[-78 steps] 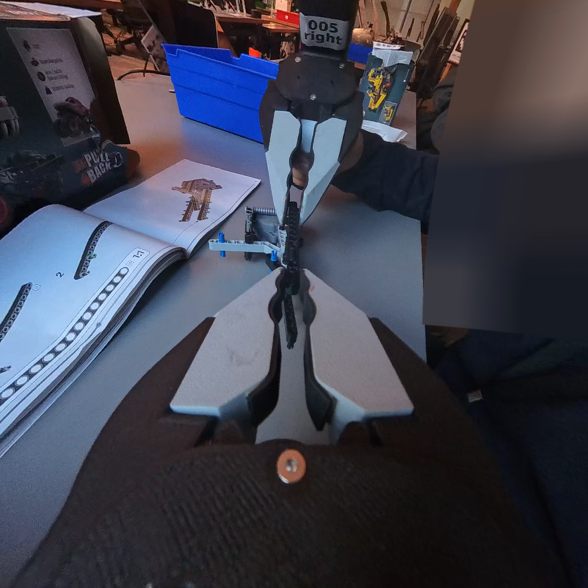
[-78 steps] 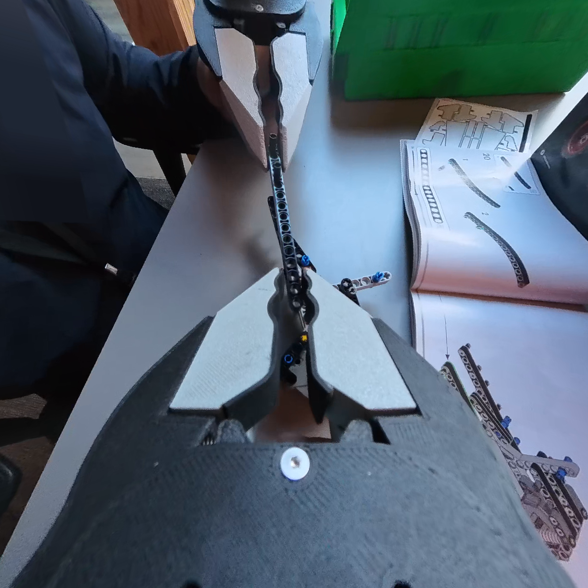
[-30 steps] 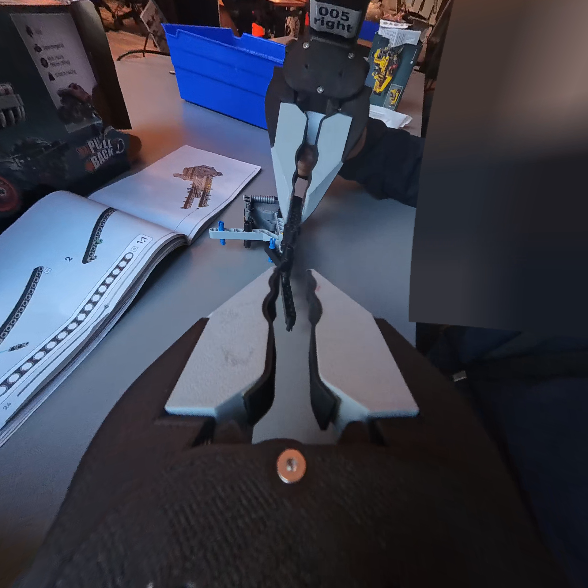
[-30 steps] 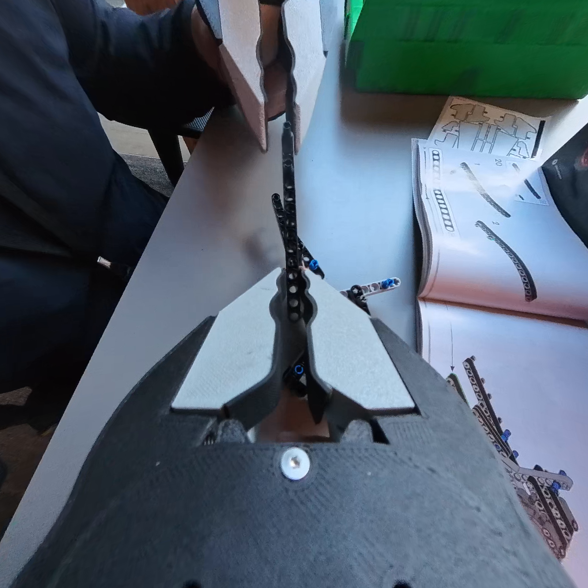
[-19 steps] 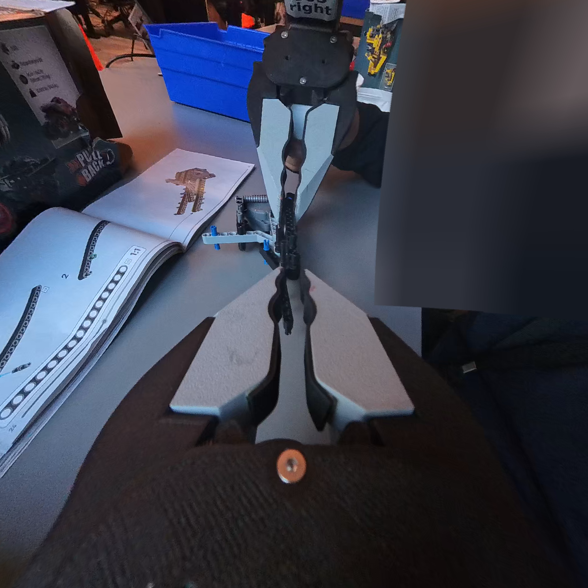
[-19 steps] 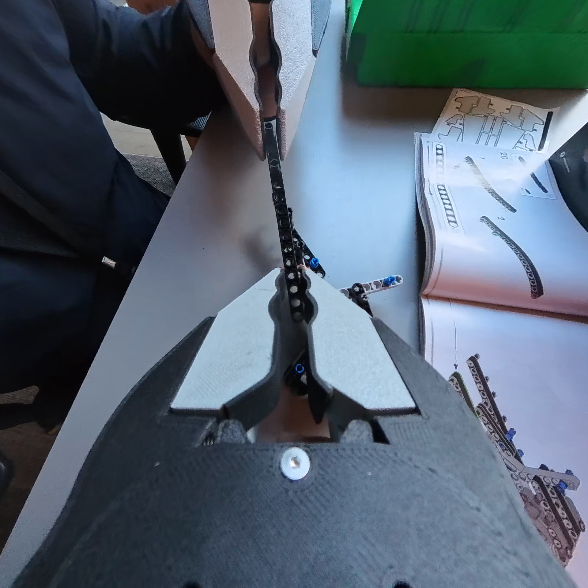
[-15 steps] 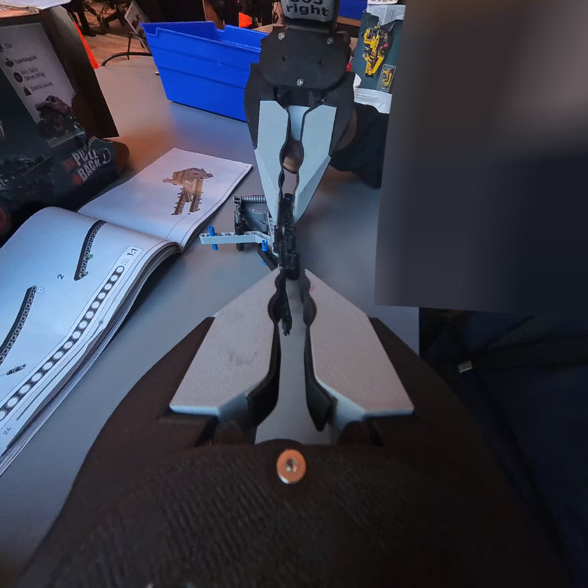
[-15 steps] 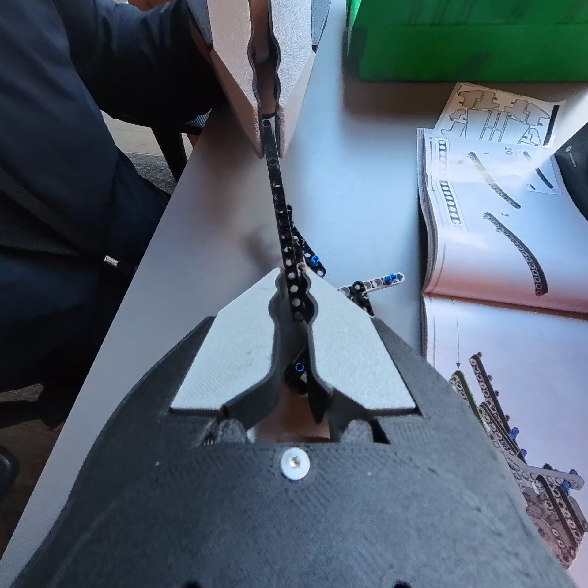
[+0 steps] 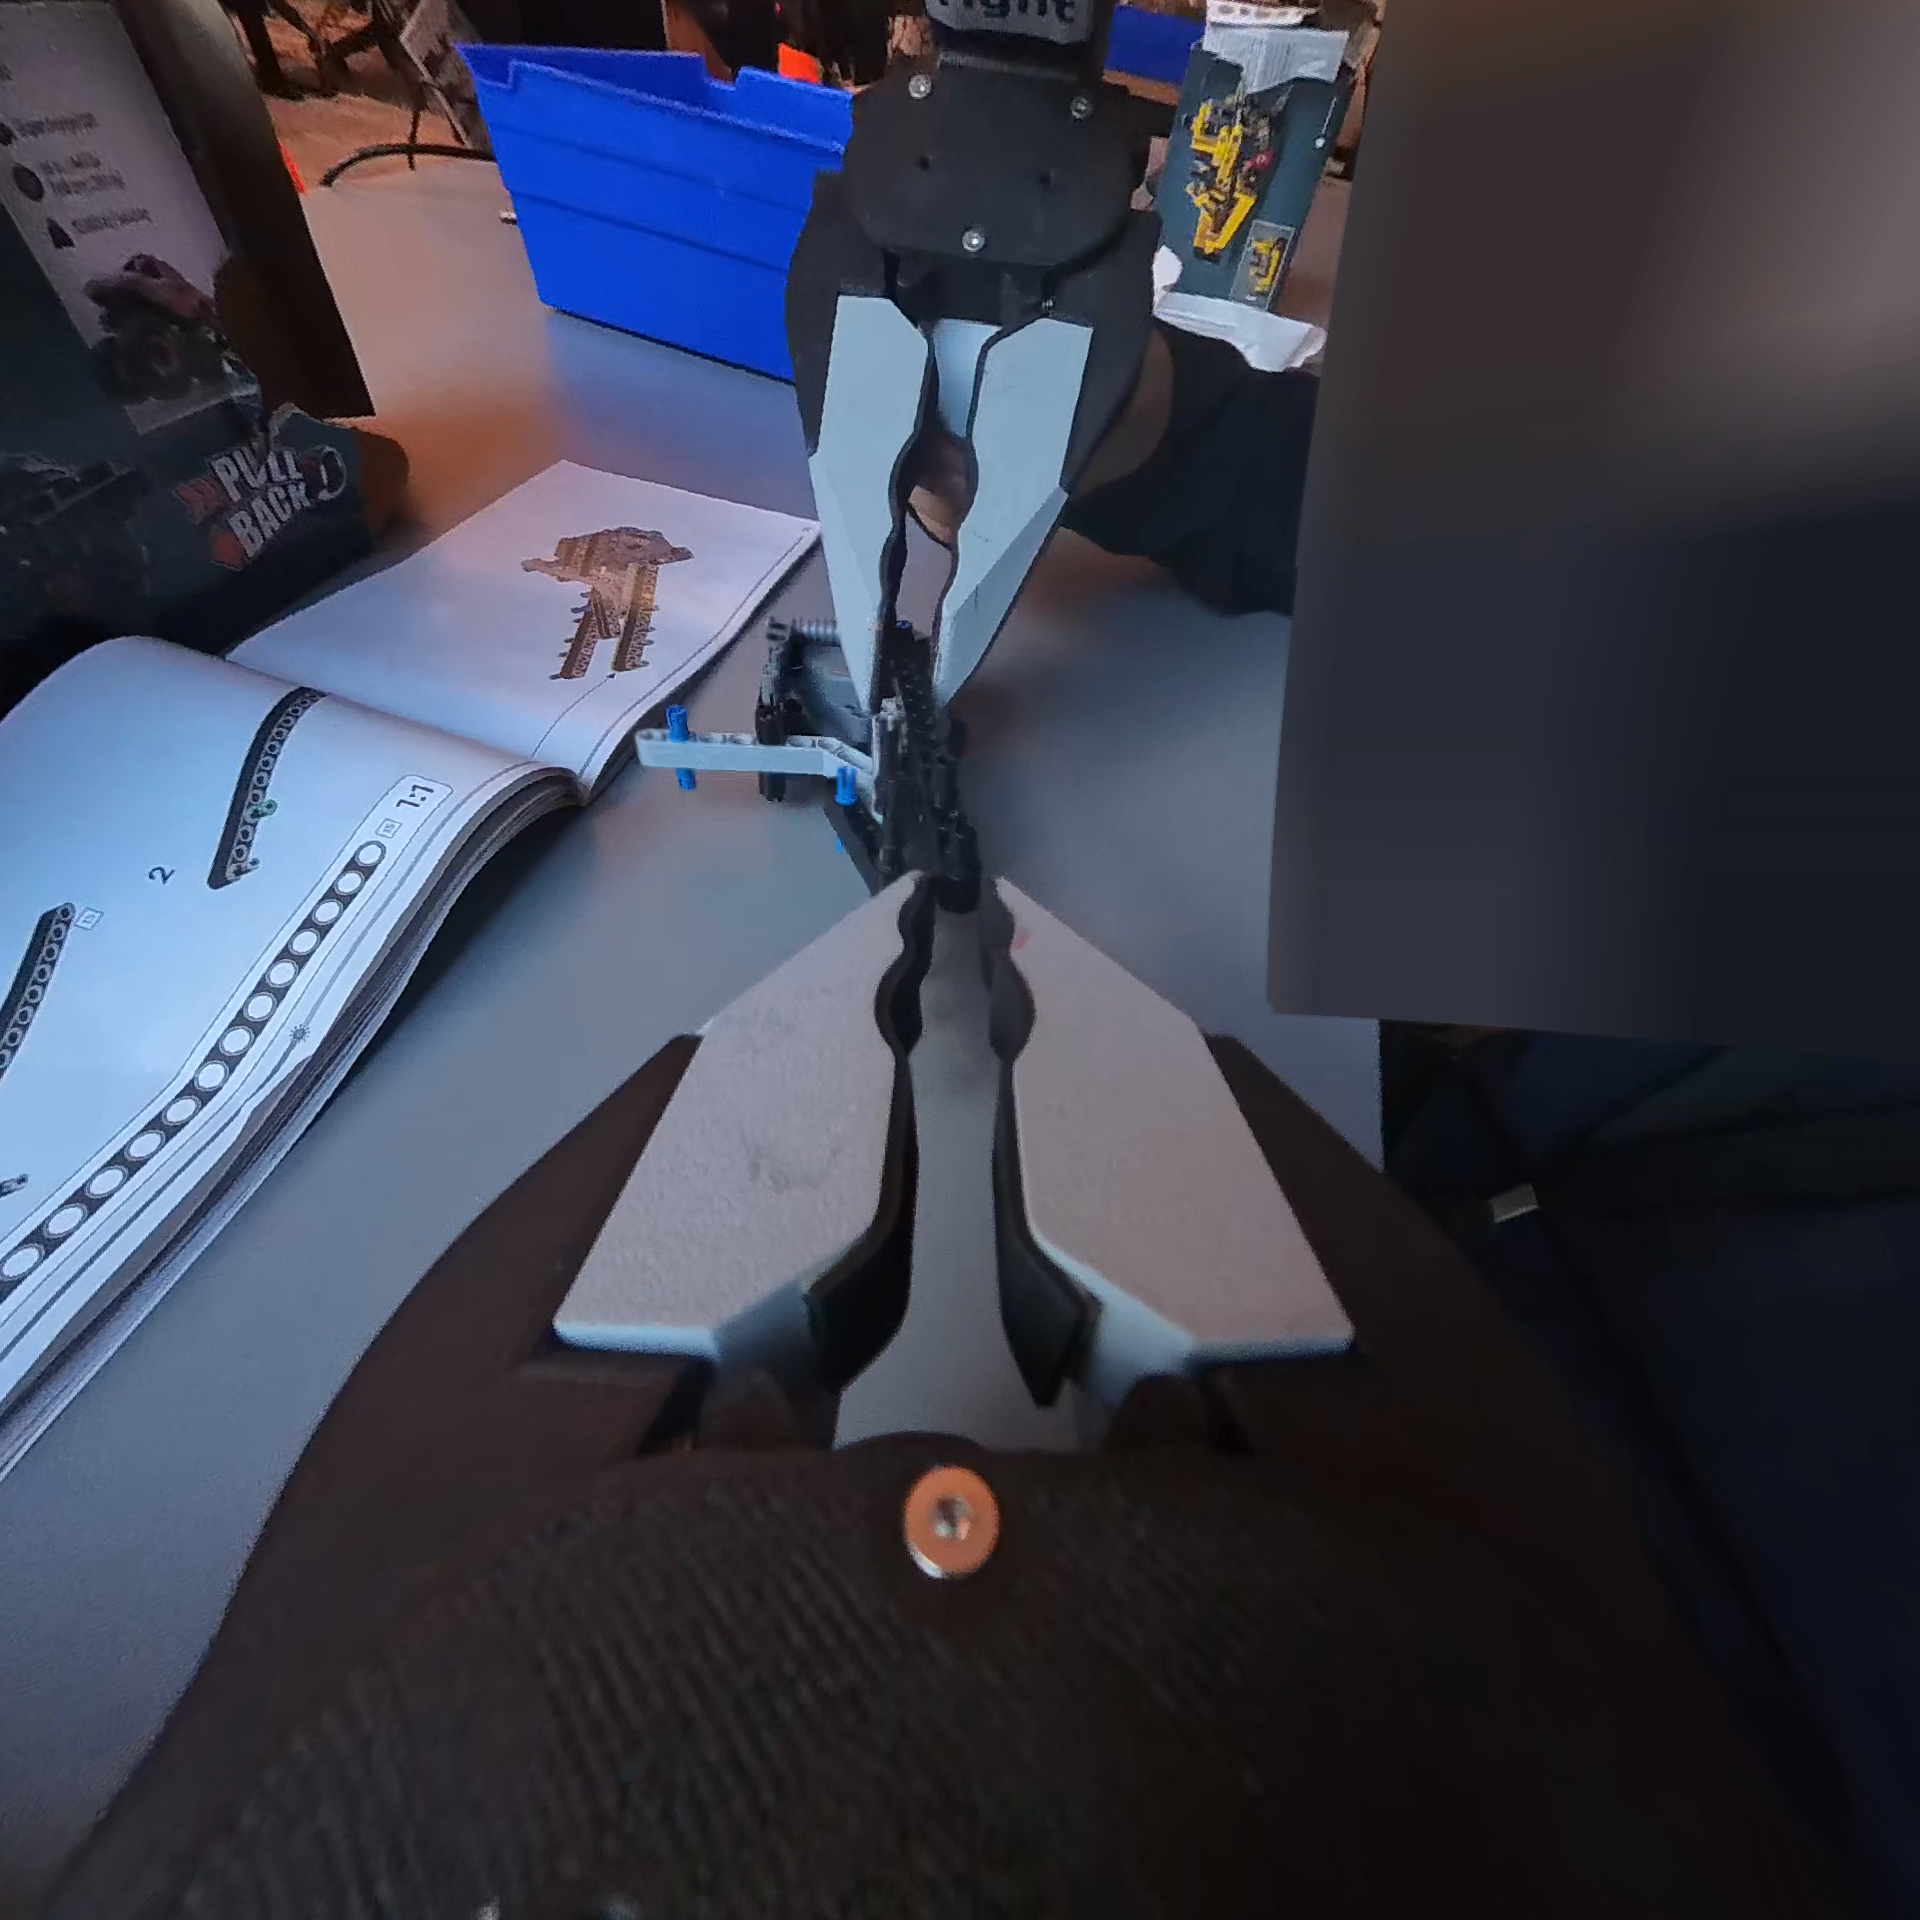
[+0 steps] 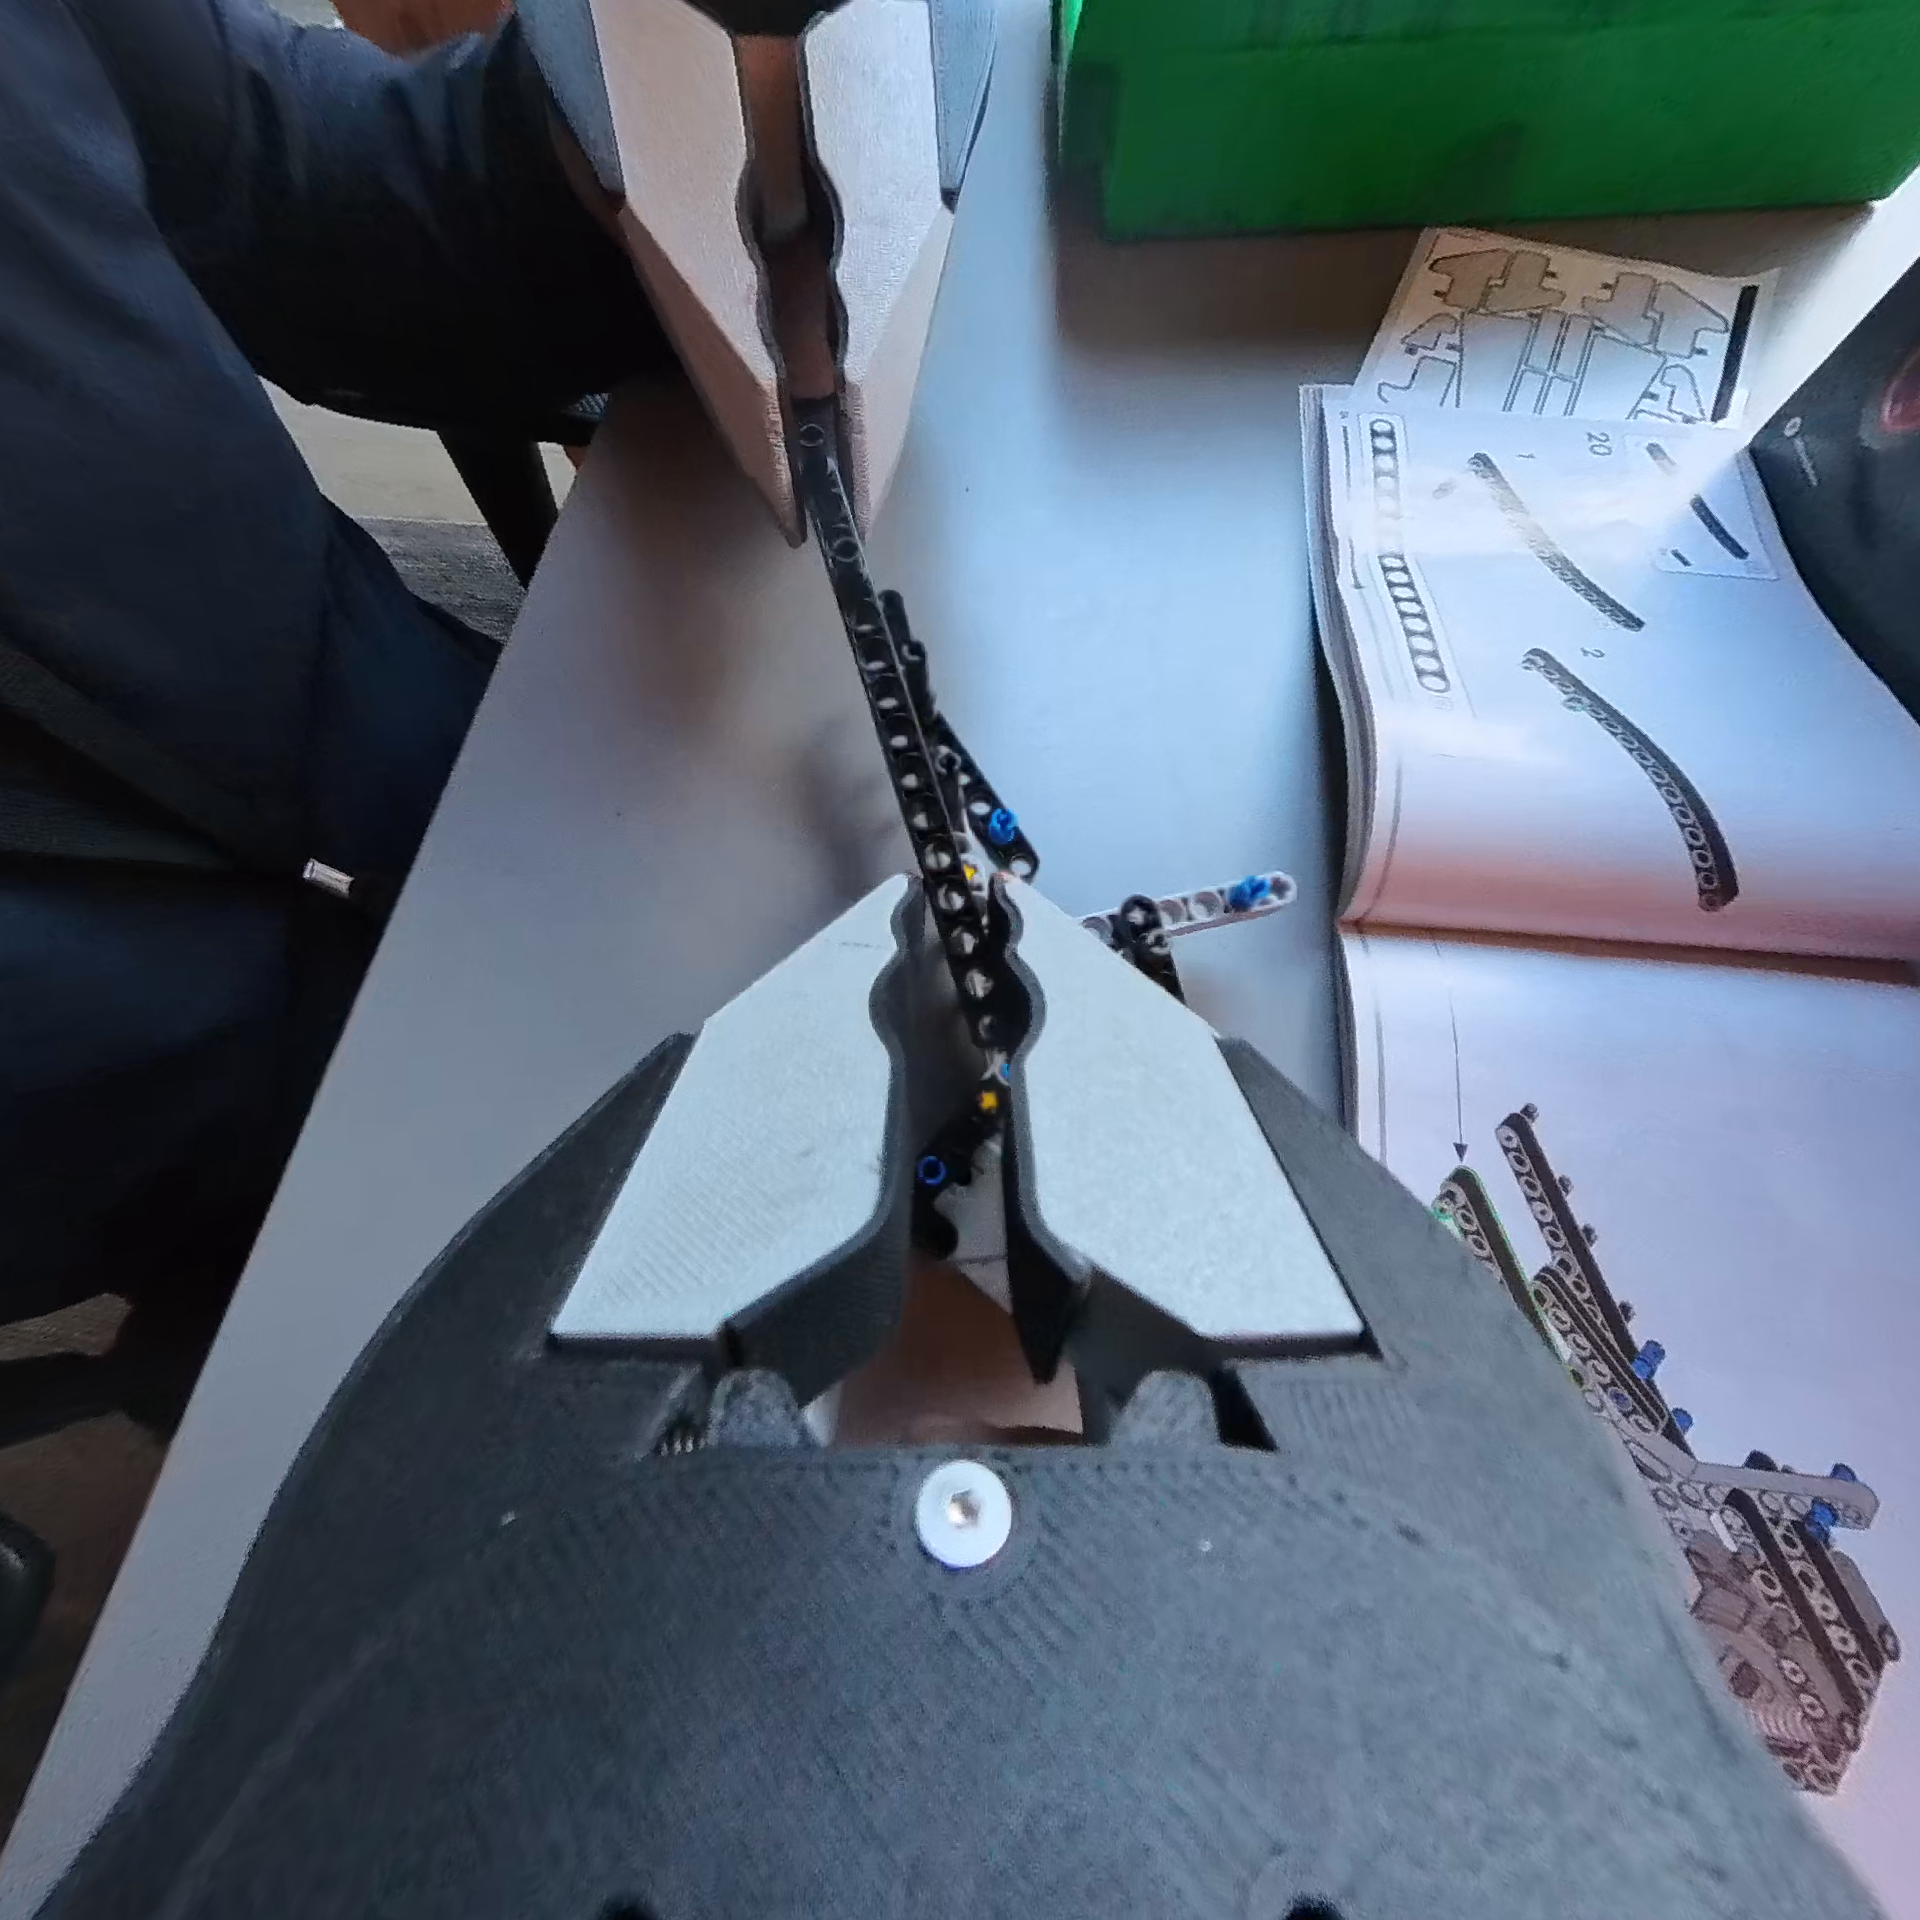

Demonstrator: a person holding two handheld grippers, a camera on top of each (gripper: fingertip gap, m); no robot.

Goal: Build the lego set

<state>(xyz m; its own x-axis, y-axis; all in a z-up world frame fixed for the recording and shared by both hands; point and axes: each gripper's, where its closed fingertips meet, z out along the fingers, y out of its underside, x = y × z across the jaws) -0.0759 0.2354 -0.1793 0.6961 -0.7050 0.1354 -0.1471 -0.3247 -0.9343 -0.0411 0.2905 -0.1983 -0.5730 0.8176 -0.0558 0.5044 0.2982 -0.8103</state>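
Note:
A long black holed beam (image 10: 883, 675) runs between my two grippers, slanted above the grey table (image 10: 1122, 623). My left gripper (image 9: 954, 888) is shut on the beam's very end; it also shows at the top of the right wrist view (image 10: 821, 499). My right gripper (image 10: 958, 883) is shut on the lego assembly (image 9: 821, 717) of black beams and a grey block, which sits low on the table. The right gripper also shows in the left wrist view (image 9: 912, 675). A light grey beam with blue pins (image 9: 748, 750) sticks out sideways from the assembly.
An open instruction booklet (image 9: 260, 935) lies beside the assembly and also shows in the right wrist view (image 10: 1662, 727). A blue bin (image 9: 644, 197) and a dark set box (image 9: 125, 312) stand behind. A green box (image 10: 1455, 104) stands at the far end. The table edge (image 10: 468, 831) and a person's dark sleeve (image 10: 260, 312) are close.
The black beam has slid out along my left fingers, so only its end stays at their tips. It now slants across my right fingers, close beside the assembly's own beam.

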